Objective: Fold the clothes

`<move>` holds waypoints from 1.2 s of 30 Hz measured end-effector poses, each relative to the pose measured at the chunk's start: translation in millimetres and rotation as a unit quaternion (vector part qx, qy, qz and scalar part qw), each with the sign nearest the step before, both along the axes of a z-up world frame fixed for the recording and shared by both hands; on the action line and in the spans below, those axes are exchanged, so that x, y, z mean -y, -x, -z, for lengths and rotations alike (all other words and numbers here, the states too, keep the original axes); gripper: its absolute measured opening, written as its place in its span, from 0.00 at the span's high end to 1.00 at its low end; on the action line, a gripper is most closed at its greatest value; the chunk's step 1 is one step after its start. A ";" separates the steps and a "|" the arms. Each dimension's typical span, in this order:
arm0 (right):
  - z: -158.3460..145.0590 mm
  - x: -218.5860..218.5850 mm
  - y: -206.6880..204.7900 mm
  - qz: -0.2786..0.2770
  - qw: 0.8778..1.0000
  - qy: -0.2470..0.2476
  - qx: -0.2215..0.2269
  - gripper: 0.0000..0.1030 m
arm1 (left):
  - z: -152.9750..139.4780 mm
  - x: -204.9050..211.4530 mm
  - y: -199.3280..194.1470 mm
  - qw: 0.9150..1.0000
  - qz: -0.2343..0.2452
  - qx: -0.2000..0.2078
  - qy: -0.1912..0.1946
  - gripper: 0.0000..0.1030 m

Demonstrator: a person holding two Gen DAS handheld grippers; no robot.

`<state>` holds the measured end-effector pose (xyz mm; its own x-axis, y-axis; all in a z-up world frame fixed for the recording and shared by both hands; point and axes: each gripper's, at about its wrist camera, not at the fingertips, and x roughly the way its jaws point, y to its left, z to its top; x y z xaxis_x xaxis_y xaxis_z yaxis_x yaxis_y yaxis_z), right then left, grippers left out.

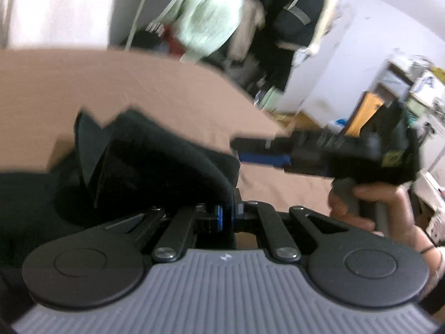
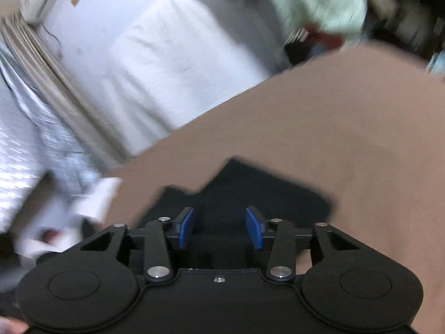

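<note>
The black garment point(image 1: 155, 164) is lying bunched on the tan bed cover point(image 1: 116, 83), and I am holding one edge of it lifted, so the cloth is arching up in a thick roll above the rest. My left gripper point(image 1: 226, 213) is clamping that edge, its blue pads pressed together with the fabric pinched between them. From my right wrist view the same garment point(image 2: 250, 194) is showing as a dark, uneven shape with jagged corners, lying flat on the cover just ahead of the fingers.

My right gripper point(image 2: 219, 228) is standing apart with nothing between its blue pads point(image 2: 185, 226); in the left view it point(image 1: 250, 150) is hovering to the right of the raised cloth, with my hand point(image 1: 370, 208) wrapped around its handle.

I am judging the fold to be only partly under way: one portion is being carried over, but the outline is ragged and no neat rectangle is showing yet. Laying this flap down, squaring the edges and at least one more fold are remaining. Hanging clothes point(image 1: 211, 22) are crowding the background, blurred.
</note>
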<state>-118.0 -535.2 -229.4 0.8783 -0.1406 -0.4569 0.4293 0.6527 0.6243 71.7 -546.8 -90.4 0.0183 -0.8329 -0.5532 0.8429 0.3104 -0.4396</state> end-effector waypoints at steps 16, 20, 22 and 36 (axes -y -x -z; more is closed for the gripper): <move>6.0 -17.4 -65.5 -0.097 0.992 -0.064 -0.048 0.51 | -35.3 -119.8 6.8 0.995 -0.003 0.071 -0.069 0.41; -9.0 -20.4 -97.4 -0.116 0.987 -0.044 -0.104 0.45 | -33.4 -166.1 -38.3 0.970 -0.179 0.114 -0.121 0.39; -12.6 -15.5 -119.7 -0.114 0.984 -0.035 -0.130 0.45 | -21.3 -175.5 -51.5 0.928 -0.270 0.161 -0.200 0.39; -5.3 -48.9 -161.4 -0.074 0.938 0.258 -0.219 0.92 | 20.9 -205.0 -70.7 0.911 -0.305 0.157 -0.229 0.38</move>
